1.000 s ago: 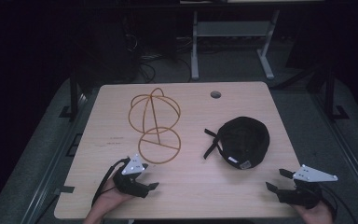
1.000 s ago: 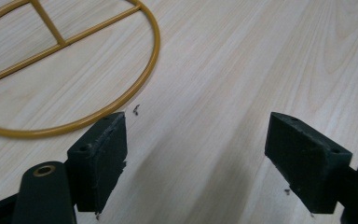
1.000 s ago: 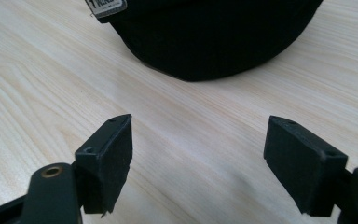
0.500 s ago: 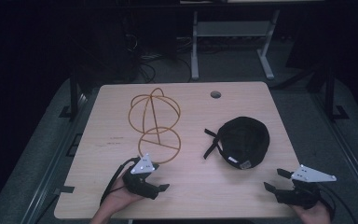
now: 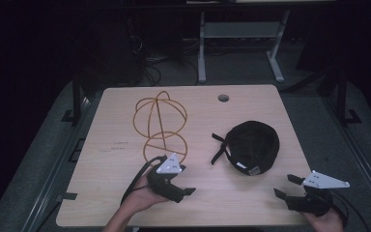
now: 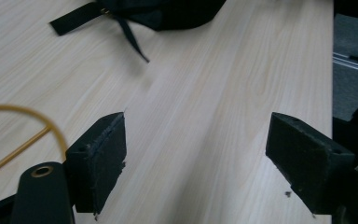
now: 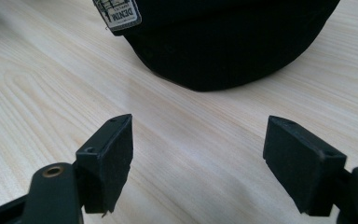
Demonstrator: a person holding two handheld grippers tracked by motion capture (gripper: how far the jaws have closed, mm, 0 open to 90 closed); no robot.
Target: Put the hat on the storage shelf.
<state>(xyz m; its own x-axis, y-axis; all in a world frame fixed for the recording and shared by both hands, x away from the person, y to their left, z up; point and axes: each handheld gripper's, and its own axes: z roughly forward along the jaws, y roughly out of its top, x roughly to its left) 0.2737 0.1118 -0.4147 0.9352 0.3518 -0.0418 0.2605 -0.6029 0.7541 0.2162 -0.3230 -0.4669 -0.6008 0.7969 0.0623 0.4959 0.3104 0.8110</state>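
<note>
A black cap (image 5: 252, 144) lies on the wooden table (image 5: 116, 145) right of centre, its strap (image 5: 217, 147) trailing to the left. A gold wire frame (image 5: 160, 124) stands left of centre. My left gripper (image 5: 186, 180) hovers just in front of the wire frame, open and empty, jaws pointing right toward the cap. In the left gripper view the gripper (image 6: 200, 158) has the strap (image 6: 98, 14) far ahead and a wire loop (image 6: 28, 123) at its left. My right gripper (image 5: 285, 186) is open near the front right edge. In its own view the right gripper (image 7: 198, 158) faces the cap (image 7: 228, 42) and its label (image 7: 119, 11).
A round cable hole (image 5: 223, 98) sits near the table's far edge. Bare wood lies between the two grippers. Beyond the table a metal stand (image 5: 241, 34) and cables rest on the dark floor. The table's right edge (image 5: 297, 145) is close to my right gripper.
My left gripper has moved right and slightly forward along the front of the table, turning its jaws toward the cap. The right gripper has hardly moved.
</note>
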